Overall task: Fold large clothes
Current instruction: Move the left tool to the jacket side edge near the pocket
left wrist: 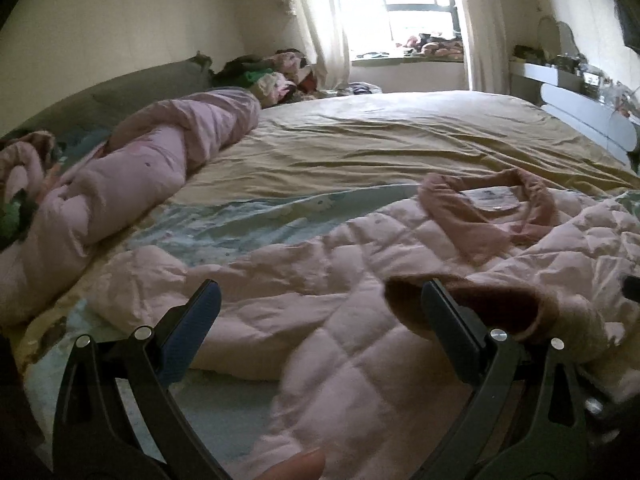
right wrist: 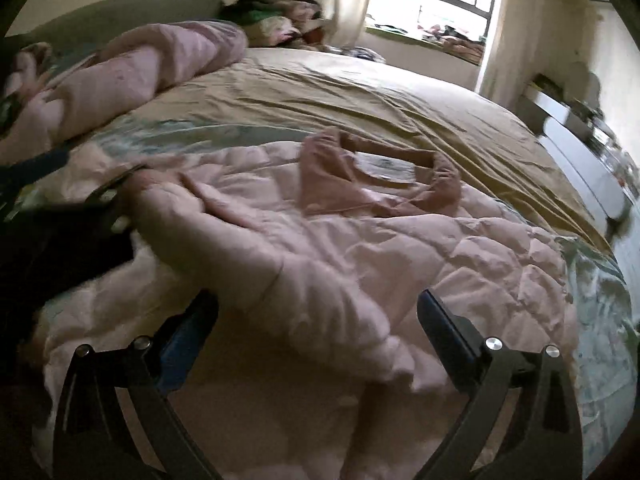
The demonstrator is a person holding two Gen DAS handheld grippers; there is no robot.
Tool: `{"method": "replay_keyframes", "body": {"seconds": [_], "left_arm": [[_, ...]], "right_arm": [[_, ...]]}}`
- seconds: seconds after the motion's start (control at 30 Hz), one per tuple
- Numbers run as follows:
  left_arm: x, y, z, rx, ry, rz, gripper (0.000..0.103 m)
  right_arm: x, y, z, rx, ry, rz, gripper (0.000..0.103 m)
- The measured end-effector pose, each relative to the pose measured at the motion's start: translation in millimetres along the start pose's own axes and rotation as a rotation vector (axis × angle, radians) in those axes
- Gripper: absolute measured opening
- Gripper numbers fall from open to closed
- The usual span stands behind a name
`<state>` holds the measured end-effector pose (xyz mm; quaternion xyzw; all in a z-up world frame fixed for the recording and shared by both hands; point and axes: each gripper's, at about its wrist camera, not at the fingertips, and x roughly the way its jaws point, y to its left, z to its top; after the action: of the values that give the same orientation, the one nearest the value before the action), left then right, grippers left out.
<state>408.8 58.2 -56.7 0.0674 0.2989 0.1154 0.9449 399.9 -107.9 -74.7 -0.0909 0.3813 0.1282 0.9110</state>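
A pale pink quilted jacket (left wrist: 340, 280) lies spread on the bed, its darker pink collar (left wrist: 492, 200) with a white label toward the far side. My left gripper (left wrist: 320, 296) is open just above the jacket, with a sleeve cuff (left wrist: 472, 300) by its right finger. The jacket also fills the right wrist view (right wrist: 360, 248), with its collar (right wrist: 372, 176) beyond. My right gripper (right wrist: 318, 312) is open, a sleeve lying between its fingers. The left gripper (right wrist: 108, 196) shows at the left edge there, blurred.
The bed (left wrist: 380, 140) has a tan sheet and a light blue patterned cover. A rolled pink duvet (left wrist: 152, 160) lies along the left. Piled clothes (left wrist: 272, 76) sit by the window. A white dresser (left wrist: 580, 100) stands at right.
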Motion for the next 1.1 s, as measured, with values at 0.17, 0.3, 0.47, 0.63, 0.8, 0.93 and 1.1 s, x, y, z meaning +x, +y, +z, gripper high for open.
{"method": "replay_keyframes", "body": {"seconds": [0.17, 0.3, 0.47, 0.63, 0.8, 0.93, 1.1], "left_arm": [[0.7, 29.4, -4.8, -0.077, 0.027, 0.045, 0.094], [-4.5, 26.1, -8.2, -0.057, 0.031, 0.049, 0.094], [-14.7, 6.7, -8.2, -0.055, 0.028, 0.015, 0.094], [-28.5, -25.7, -14.0, -0.037, 0.035, -0.015, 0.094], [-43.4, -56.6, -31.2, -0.022, 0.069, -0.03, 0.094], [-48.8, -81.8, -45.2, -0.029, 0.129, -0.077, 0.094], [-45.4, -112.4, -52.6, -0.028, 0.177, -0.145, 0.094]], "right_arm": [[-25.5, 3.3, 6.7, 0.074, -0.051, 0.114, 0.099], [-57.1, -15.6, 22.1, 0.126, -0.156, 0.048, 0.099], [-88.6, -89.5, 28.0, 0.244, -0.231, -0.109, 0.099], [-109.7, -179.7, 8.7, 0.374, -0.248, -0.297, 0.099], [-113.1, -252.5, -35.4, 0.521, -0.194, -0.359, 0.099], [-104.5, -280.1, -67.7, 0.62, -0.164, -0.305, 0.099], [-88.9, -281.7, -83.3, 0.636, -0.138, -0.259, 0.099]]}}
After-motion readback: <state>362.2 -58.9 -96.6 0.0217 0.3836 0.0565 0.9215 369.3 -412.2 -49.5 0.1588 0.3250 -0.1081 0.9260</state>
